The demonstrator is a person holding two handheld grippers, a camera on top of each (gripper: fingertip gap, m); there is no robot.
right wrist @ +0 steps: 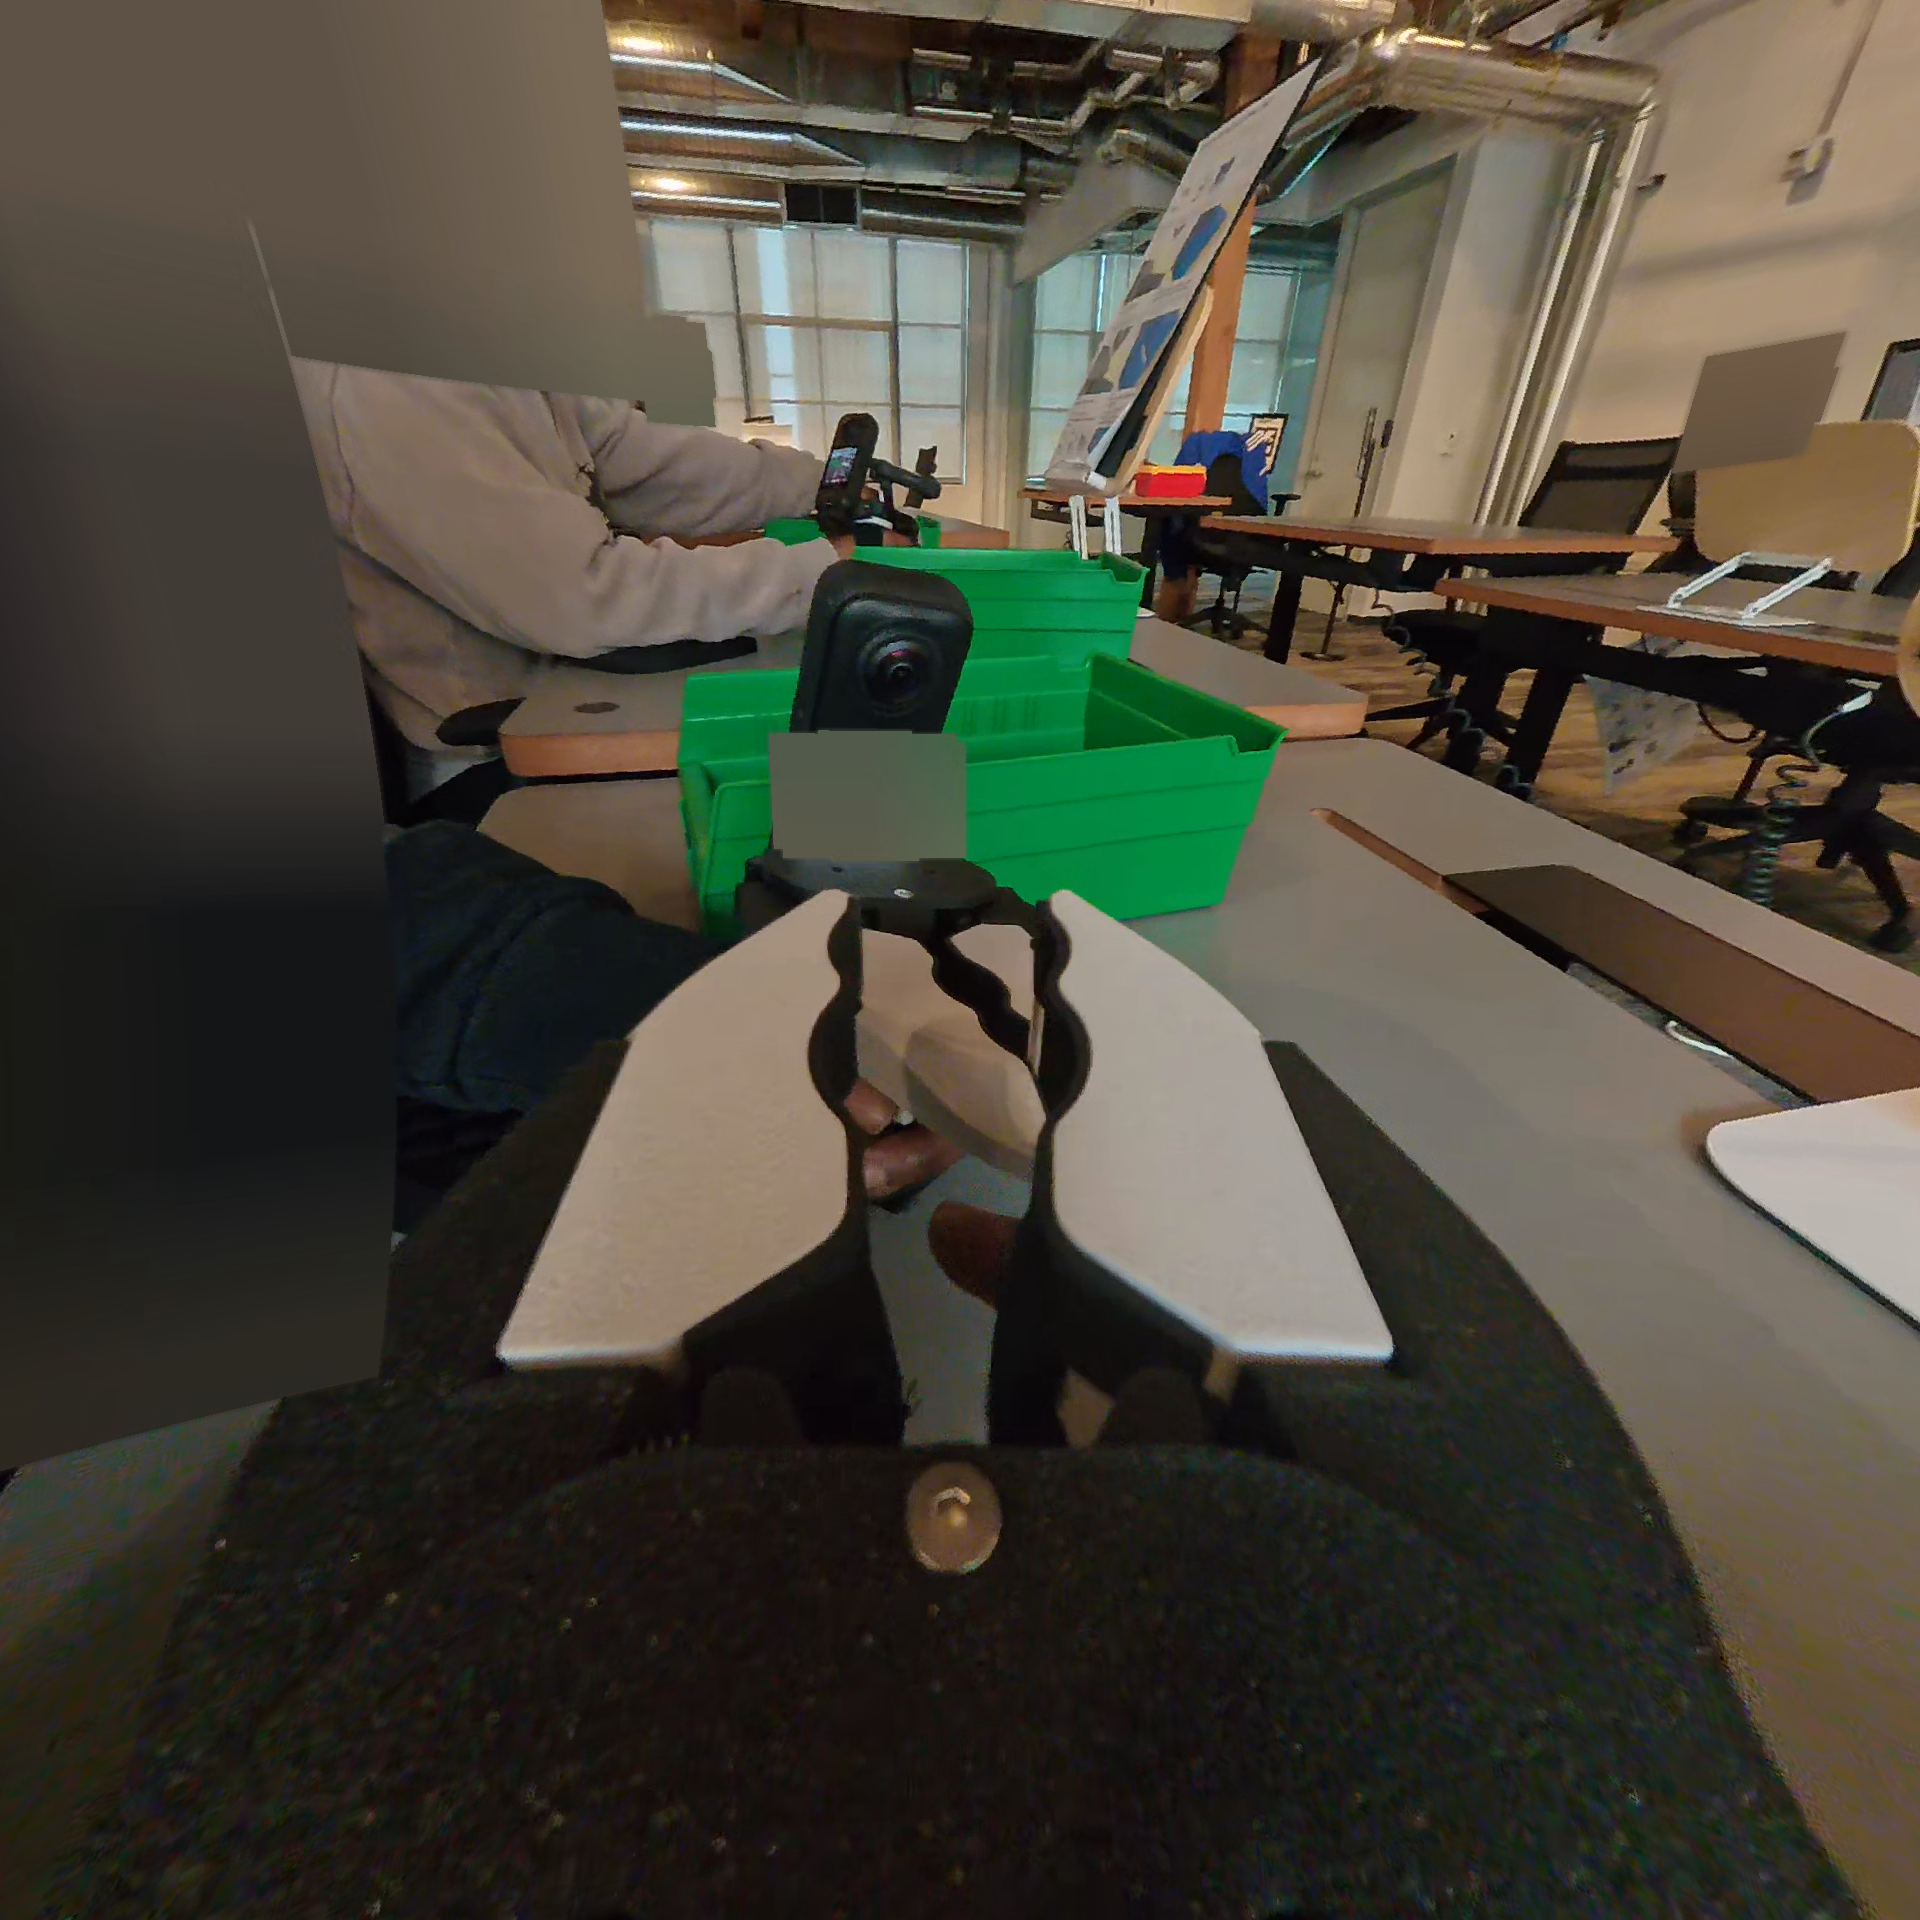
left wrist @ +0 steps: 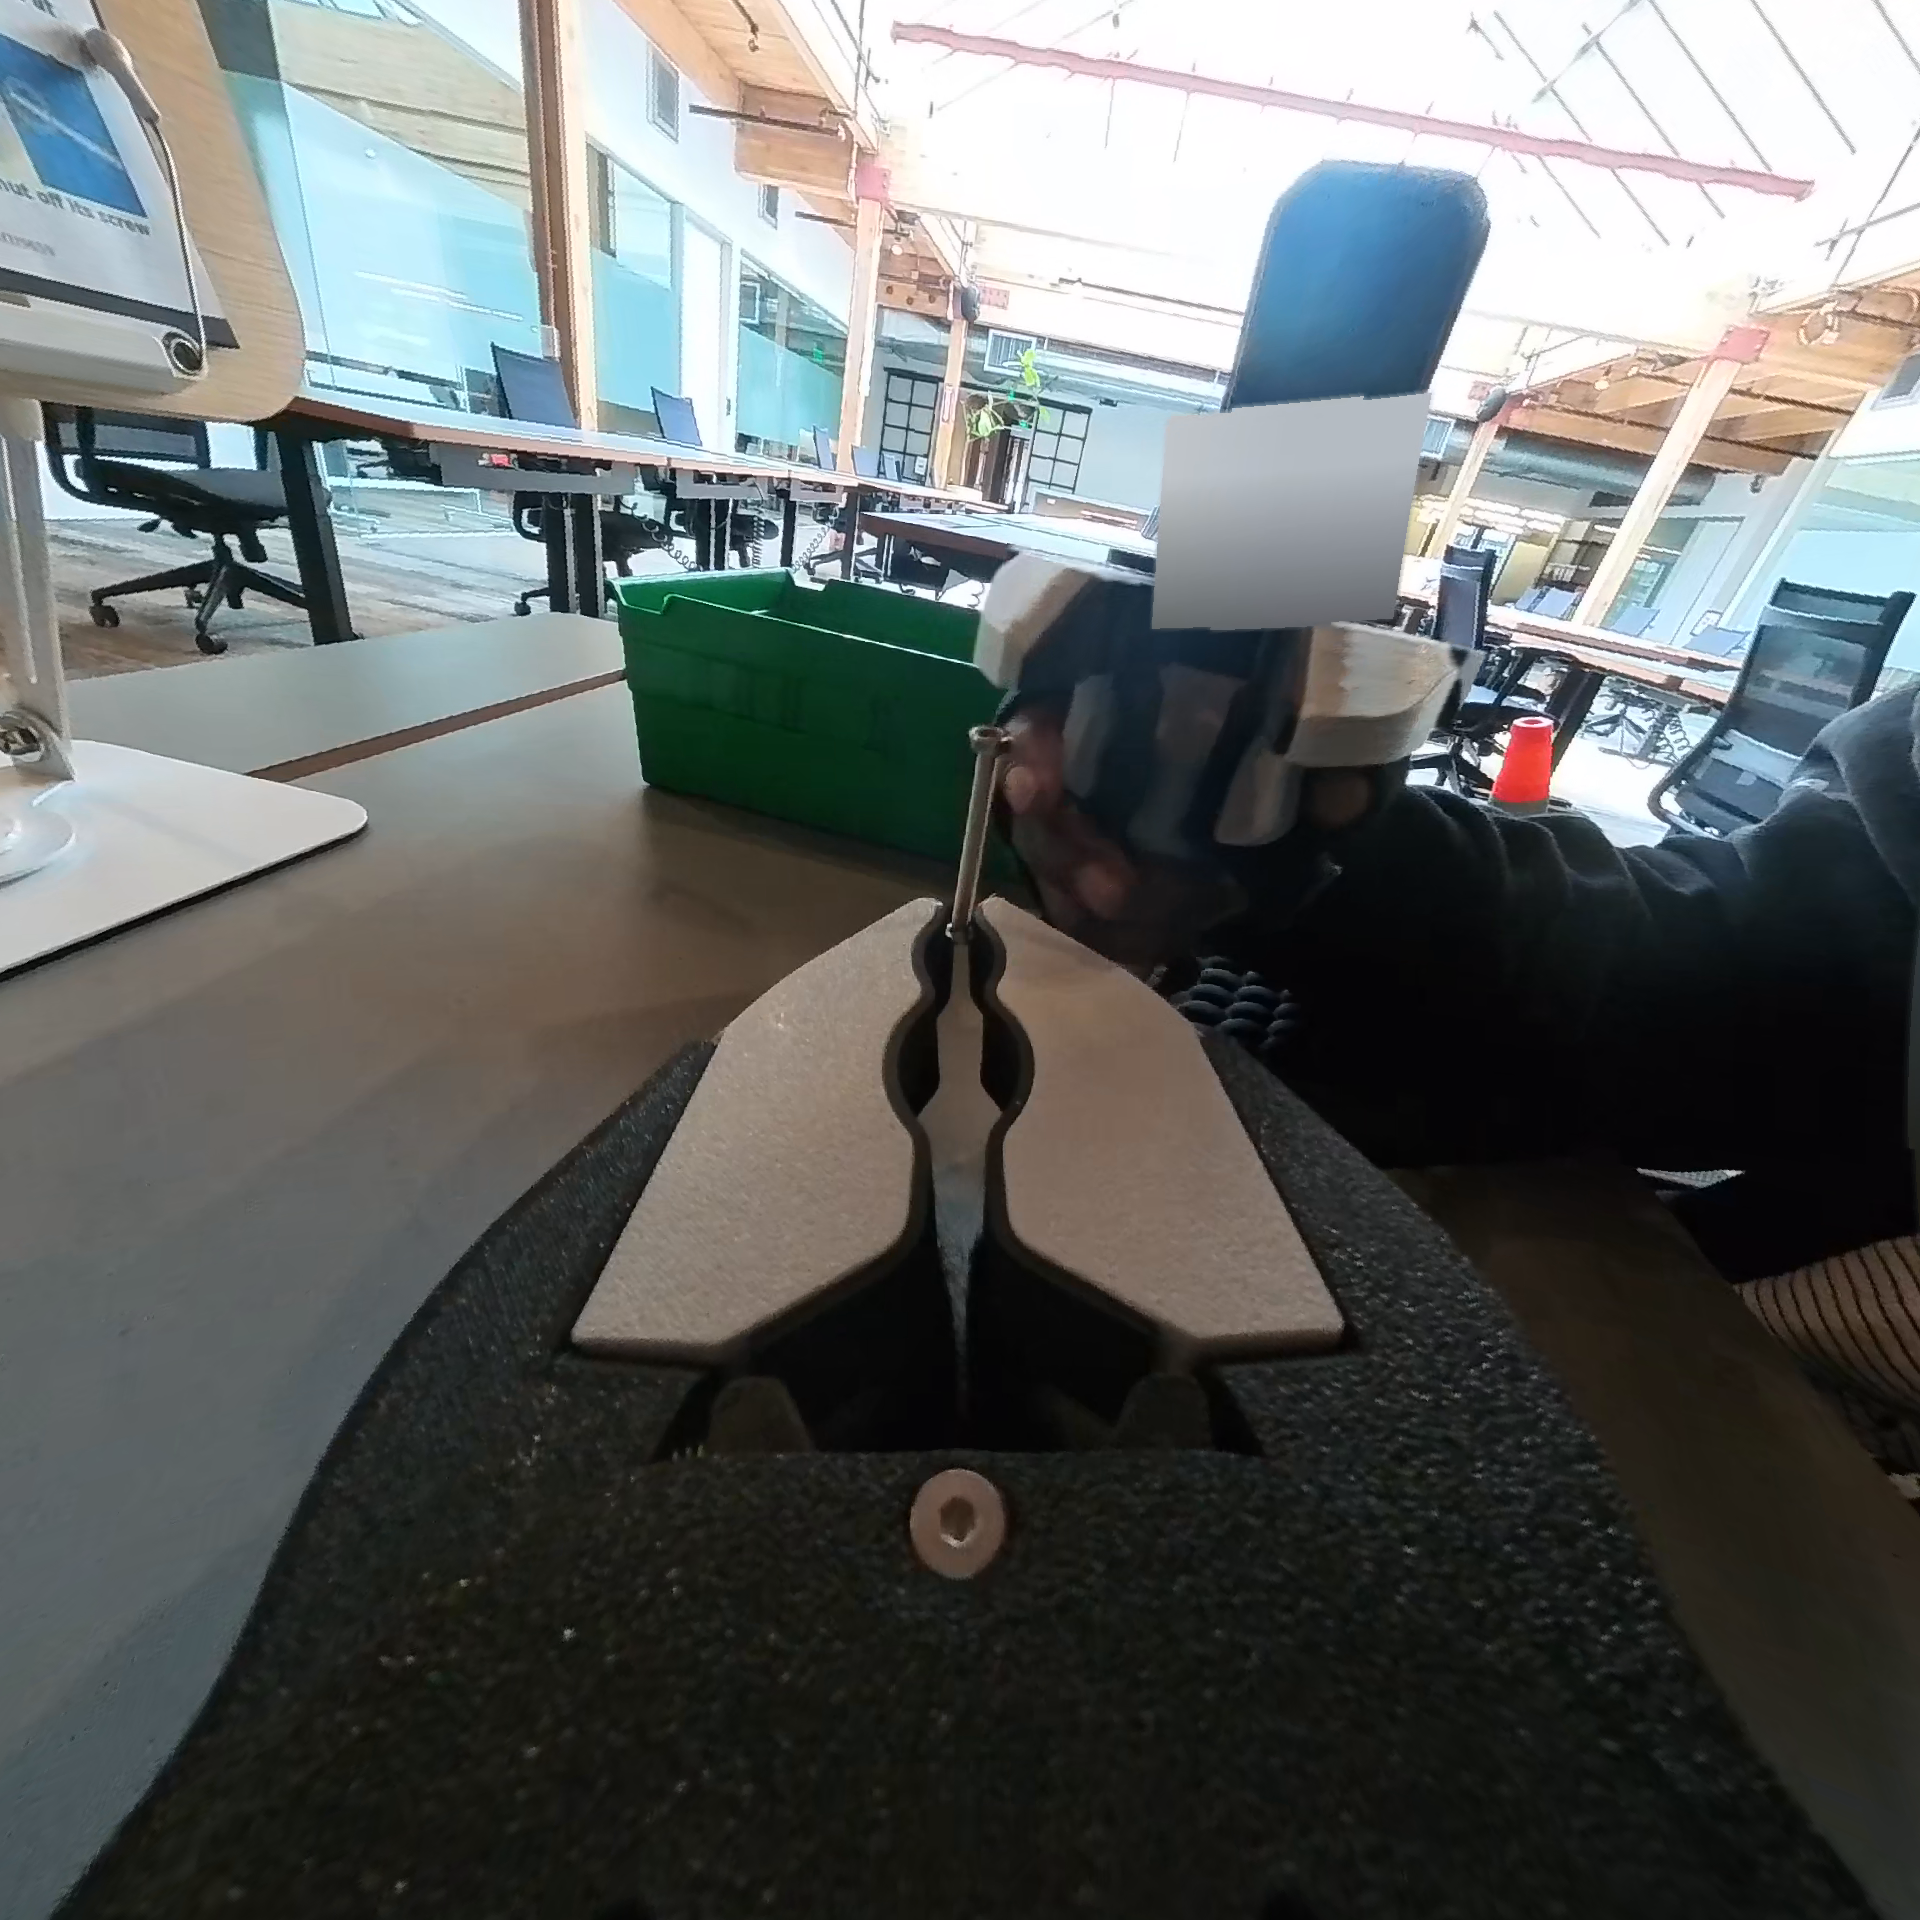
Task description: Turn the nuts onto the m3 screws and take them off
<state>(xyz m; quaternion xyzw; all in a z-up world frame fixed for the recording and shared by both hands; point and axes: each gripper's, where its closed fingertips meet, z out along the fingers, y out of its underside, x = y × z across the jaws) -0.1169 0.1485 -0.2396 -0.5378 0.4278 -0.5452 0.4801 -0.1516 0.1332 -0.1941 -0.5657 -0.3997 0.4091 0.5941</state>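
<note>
The left claw (left wrist: 961,920) was clamped on the lower end of the screw (left wrist: 982,831), which stood upright above the worktop (left wrist: 416,987). The right claw (right wrist: 948,935) was open, holding nothing; it should approach squarely, without bending the screw

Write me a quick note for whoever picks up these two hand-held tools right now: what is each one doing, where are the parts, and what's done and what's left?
Left tool: shut on a long thin screw, gripped at its lower end, so the screw stands nearly upright with its head on top.
Right tool: open and holding nothing, with the left tool seen between its fingers.
Parts: the green bin sits on the table behind the screw. I can't tell whether there is a nut on the screw.
Done: the screw is picked up and held steady.
Left: probably fetching a nut, turning it onto the screw, then taking it off.
</note>
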